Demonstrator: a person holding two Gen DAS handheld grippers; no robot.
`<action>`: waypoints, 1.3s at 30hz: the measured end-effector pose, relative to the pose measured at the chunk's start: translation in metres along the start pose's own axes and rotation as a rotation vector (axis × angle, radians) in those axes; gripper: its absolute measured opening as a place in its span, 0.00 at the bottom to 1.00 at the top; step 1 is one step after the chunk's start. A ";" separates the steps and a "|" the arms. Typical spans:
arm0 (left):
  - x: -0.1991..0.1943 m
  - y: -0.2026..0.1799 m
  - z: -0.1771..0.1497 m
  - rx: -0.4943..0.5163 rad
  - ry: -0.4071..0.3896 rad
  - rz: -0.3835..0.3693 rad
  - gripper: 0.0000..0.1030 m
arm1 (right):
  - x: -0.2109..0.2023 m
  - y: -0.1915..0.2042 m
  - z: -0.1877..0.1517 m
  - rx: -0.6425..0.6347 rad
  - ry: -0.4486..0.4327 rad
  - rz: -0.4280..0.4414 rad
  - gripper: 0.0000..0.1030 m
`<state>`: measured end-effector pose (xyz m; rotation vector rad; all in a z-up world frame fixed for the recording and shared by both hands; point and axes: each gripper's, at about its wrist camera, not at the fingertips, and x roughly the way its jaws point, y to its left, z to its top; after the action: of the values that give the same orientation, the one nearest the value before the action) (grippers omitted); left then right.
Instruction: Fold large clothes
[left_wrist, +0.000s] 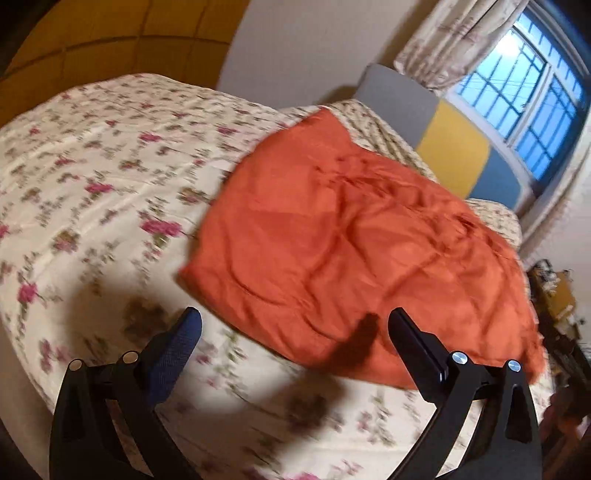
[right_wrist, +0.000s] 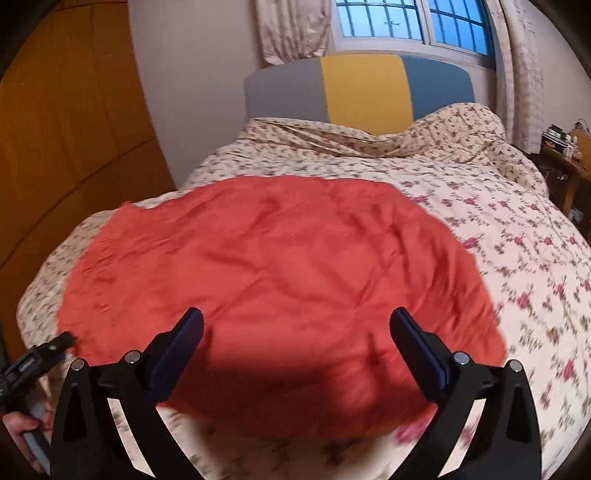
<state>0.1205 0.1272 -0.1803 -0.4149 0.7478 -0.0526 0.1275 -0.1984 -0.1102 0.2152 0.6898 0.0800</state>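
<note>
Both wrist views look down, sharing orange cloth (left_wrist: 343, 236); bed (right_wrist: 517, 229).

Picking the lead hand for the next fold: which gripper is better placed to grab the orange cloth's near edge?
Right, probably. The right gripper hangs open over the orange cloth, near edge just below it. The left gripper, also open, is off its corner, mostly over the floral bedspread.

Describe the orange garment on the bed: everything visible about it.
The orange-red, thin, creased cloth garment lies spread nearly flat in a rough rectangle on the floral cream bedspread, its edges somewhat uneven. Shadows fall on its near edge. Nothing grips it: both open grippers hang above it, jaws empty. No sleeves or collar are discernible.
</note>
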 end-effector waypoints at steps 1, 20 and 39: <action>-0.002 -0.003 -0.004 -0.003 0.008 -0.033 0.97 | -0.004 0.005 -0.003 -0.004 -0.009 0.013 0.97; 0.008 -0.010 -0.012 -0.105 0.009 -0.137 0.76 | 0.046 0.032 -0.041 -0.039 0.171 0.153 0.10; 0.038 0.016 0.011 -0.403 -0.076 -0.192 0.68 | 0.047 0.030 -0.060 -0.055 0.099 0.156 0.10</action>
<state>0.1541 0.1380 -0.2037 -0.8682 0.6411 -0.0661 0.1255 -0.1522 -0.1783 0.2127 0.7676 0.2606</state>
